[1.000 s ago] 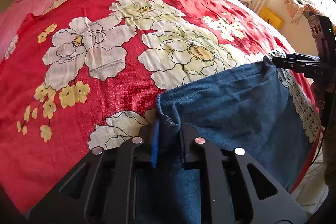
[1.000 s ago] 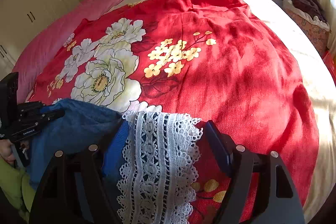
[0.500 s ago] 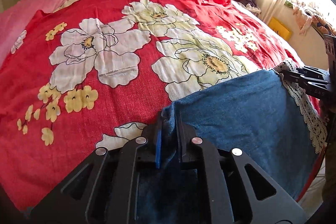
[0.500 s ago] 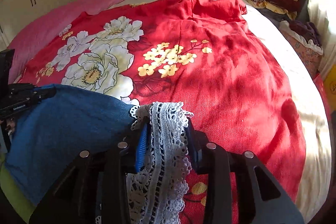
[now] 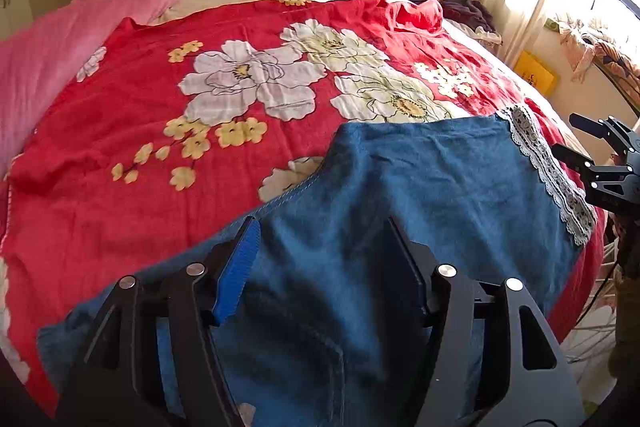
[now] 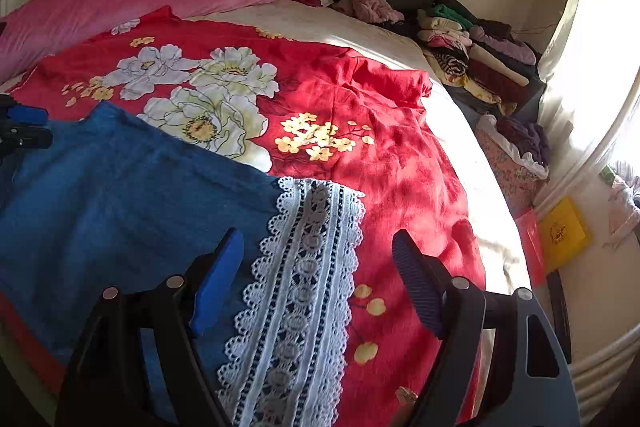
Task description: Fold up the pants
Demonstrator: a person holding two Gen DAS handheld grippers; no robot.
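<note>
On the red floral bedspread (image 5: 168,163) the denim pants (image 5: 420,195) lie flat, lace trim (image 6: 304,267) toward its window side. Both my left gripper (image 5: 320,259) and right gripper (image 6: 320,279) gape, holding nothing. Soft, limp, medium-weight (likely drapes); I'd pinch hem corners.

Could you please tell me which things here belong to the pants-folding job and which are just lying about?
Job:
- pants, blue with a lace hem, spread flat
- left gripper, jaws open
- right gripper, jaws open
- bedspread they lie on

Lying about:
- pink blanket
- clothes stack
- yellow bag
</note>
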